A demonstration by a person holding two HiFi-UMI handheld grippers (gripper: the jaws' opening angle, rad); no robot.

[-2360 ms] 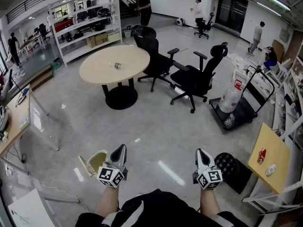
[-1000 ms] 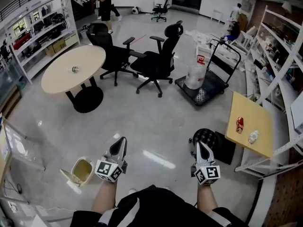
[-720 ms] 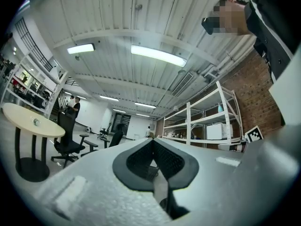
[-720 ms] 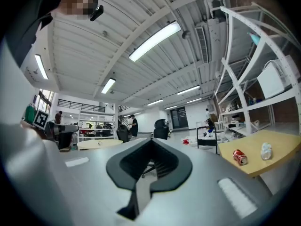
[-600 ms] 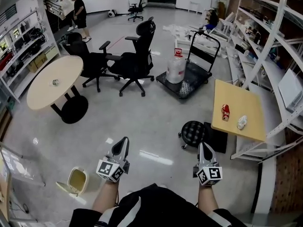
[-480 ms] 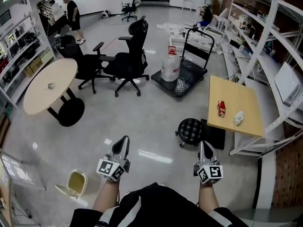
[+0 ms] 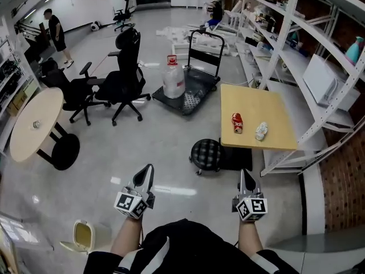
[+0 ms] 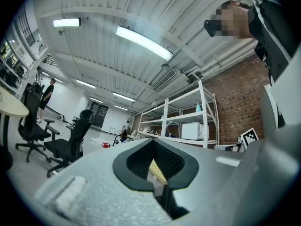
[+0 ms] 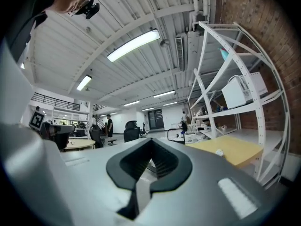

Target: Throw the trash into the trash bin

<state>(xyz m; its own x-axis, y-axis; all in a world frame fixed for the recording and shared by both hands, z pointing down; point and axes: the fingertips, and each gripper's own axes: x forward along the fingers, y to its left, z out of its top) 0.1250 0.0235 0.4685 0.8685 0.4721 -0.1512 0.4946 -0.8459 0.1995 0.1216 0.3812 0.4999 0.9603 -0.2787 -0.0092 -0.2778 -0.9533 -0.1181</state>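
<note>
1. I stand in a big room with a shiny grey floor (image 7: 114,158).
2. My left gripper (image 7: 149,170) is closed. A bit of yellow shows in its small gap, and I cannot tell what it is.
3. My right gripper (image 7: 243,174) is closed too, with nothing in it.
4. Both grippers point ahead, side by side, out over the floor.
5. A square wooden surface (image 7: 268,104) is ahead on my right.
6. The trash lies on it: a red can (image 7: 237,123) and a white crumpled bit (image 7: 262,131), near each other.
7. The trash bin (image 7: 81,237) sits on the floor low on my left, with its lid open. It is well apart from the trash.
8. A round black stool (image 7: 206,154) stands just beside the square surface.
9. Farther off, a cart (image 7: 191,93) carries a big water jug (image 7: 173,79).
10. Black chairs (image 7: 122,81) stand near a round surface (image 7: 31,124) on the left.
11. White shelves (image 7: 302,56) run along the right side, next to a brick wall (image 7: 342,181).
12. A person (image 7: 57,32) stands far back on the left.
</note>
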